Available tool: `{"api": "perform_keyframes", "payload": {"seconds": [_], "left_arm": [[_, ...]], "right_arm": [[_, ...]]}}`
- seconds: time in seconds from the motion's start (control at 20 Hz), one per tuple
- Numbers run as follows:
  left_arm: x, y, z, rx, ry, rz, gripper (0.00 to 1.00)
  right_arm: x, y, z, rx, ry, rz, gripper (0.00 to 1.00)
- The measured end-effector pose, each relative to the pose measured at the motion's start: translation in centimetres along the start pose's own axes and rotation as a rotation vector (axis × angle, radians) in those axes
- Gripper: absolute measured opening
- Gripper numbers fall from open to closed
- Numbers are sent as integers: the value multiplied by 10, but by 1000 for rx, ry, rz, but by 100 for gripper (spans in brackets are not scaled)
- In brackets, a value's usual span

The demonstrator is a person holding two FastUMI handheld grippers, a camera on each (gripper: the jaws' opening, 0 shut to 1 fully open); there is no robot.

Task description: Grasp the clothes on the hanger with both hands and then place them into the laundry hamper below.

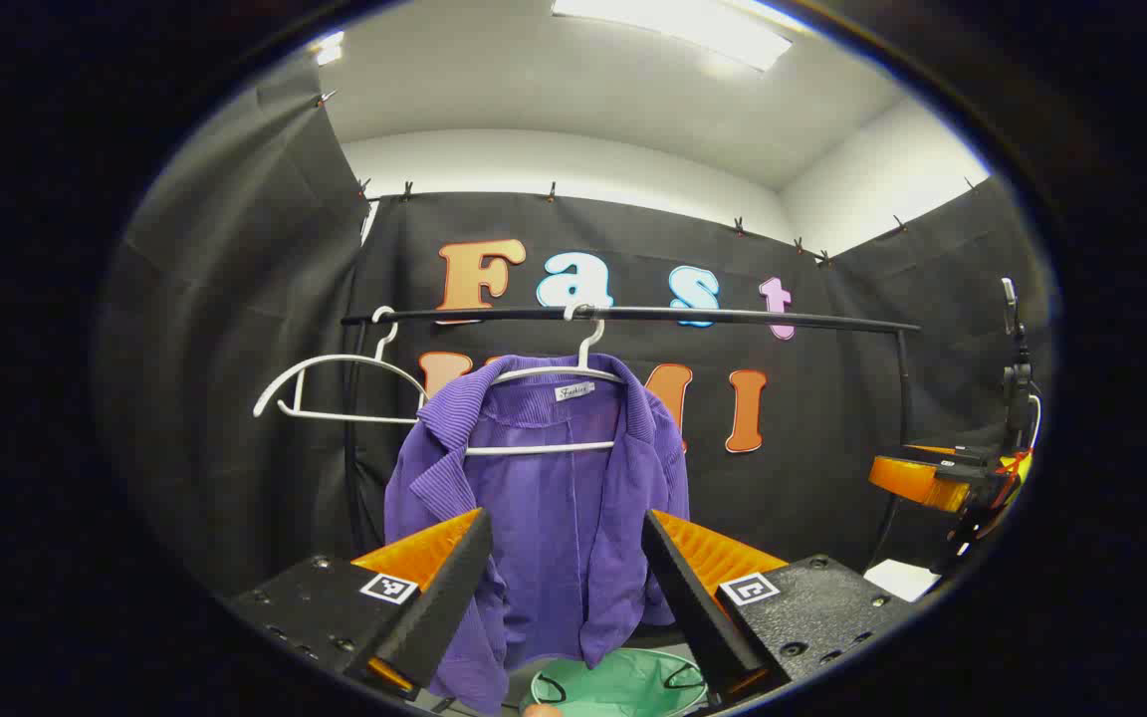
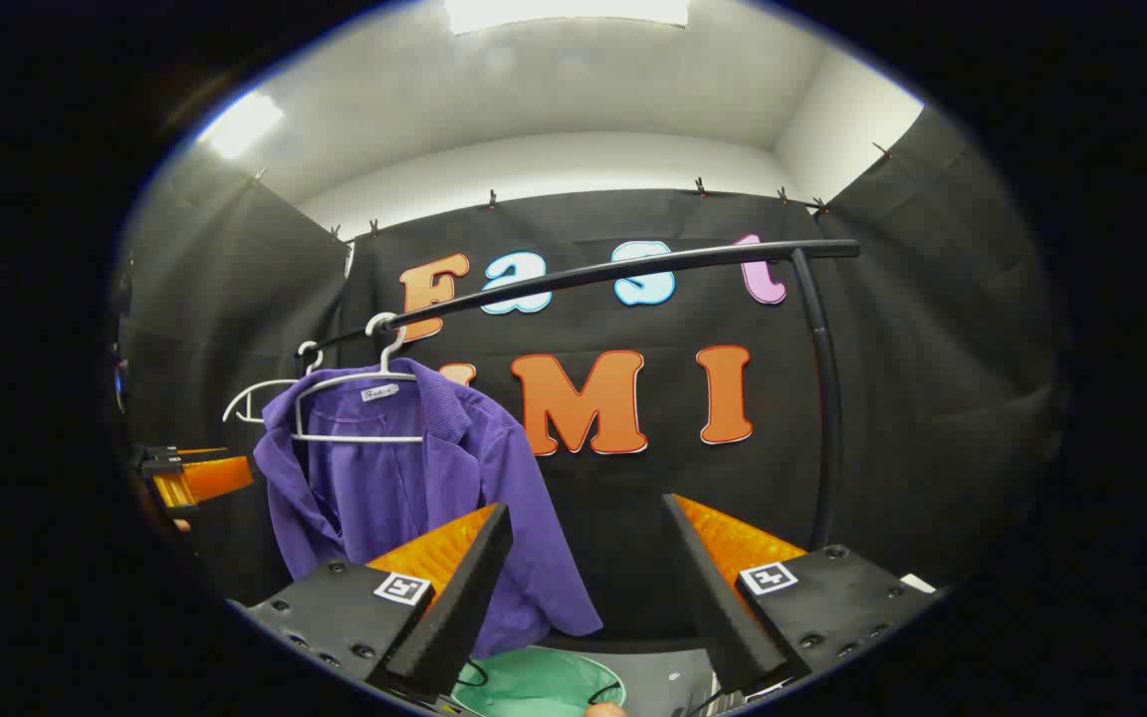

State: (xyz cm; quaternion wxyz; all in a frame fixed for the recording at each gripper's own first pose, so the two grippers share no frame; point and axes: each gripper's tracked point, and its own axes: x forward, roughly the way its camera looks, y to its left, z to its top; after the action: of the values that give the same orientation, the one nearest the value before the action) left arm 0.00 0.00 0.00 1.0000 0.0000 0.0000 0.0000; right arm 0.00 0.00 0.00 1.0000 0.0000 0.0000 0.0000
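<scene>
A purple jacket (image 1: 544,498) hangs on a white hanger (image 1: 559,398) from a black clothes rail (image 1: 633,316) at the far side of the booth, its collar open and its front panels falling loose. In the left gripper view my left gripper (image 1: 566,578) is raised straight toward it, jaws spread wide with nothing between them, the jacket's lower half showing in the gap but apart from both fingers. A second white hanger (image 1: 335,383), bare, hangs on the rail just left of the jacket. Below the hem sits the green laundry hamper (image 1: 623,685), its rim and two dark handles visible near the bottom of the view. My right gripper (image 1: 942,480) shows far off at the right edge of that view.

In the right gripper view the jacket (image 2: 404,488) hangs to the left of centre, and my right gripper (image 2: 585,568) is also wide apart and empty, pointed at the black backdrop to the right of the garment; its left finger overlaps the jacket's lower edge in the picture, though I cannot tell that it touches. The rail (image 2: 623,269) sweeps across to its upright post at the right. The hamper (image 2: 534,687) lies below, and my left gripper (image 2: 190,480) shows at the left edge.
</scene>
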Motion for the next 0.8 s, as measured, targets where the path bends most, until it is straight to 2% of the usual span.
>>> {"api": "perform_keyframes", "payload": {"seconds": [0.05,0.2,0.25,0.55,0.6,0.8], "left_arm": [[2,0,-2,-8,3,-2,95],[6,1,-8,-19,23,-2,95],[9,0,-8,-15,22,0,92],[13,-9,-9,-25,23,-20,95],[14,-8,-10,-30,26,-21,92],[17,-2,-18,-26,39,5,95]], "right_arm": [[1,-5,0,3,1,-6,97],[4,-16,-1,-7,-3,-37,97],[5,-14,-2,-7,1,-40,97],[13,-11,-9,-4,6,-29,98],[14,-11,-10,-3,6,-29,97],[20,-7,-19,-2,19,-22,97]]}}
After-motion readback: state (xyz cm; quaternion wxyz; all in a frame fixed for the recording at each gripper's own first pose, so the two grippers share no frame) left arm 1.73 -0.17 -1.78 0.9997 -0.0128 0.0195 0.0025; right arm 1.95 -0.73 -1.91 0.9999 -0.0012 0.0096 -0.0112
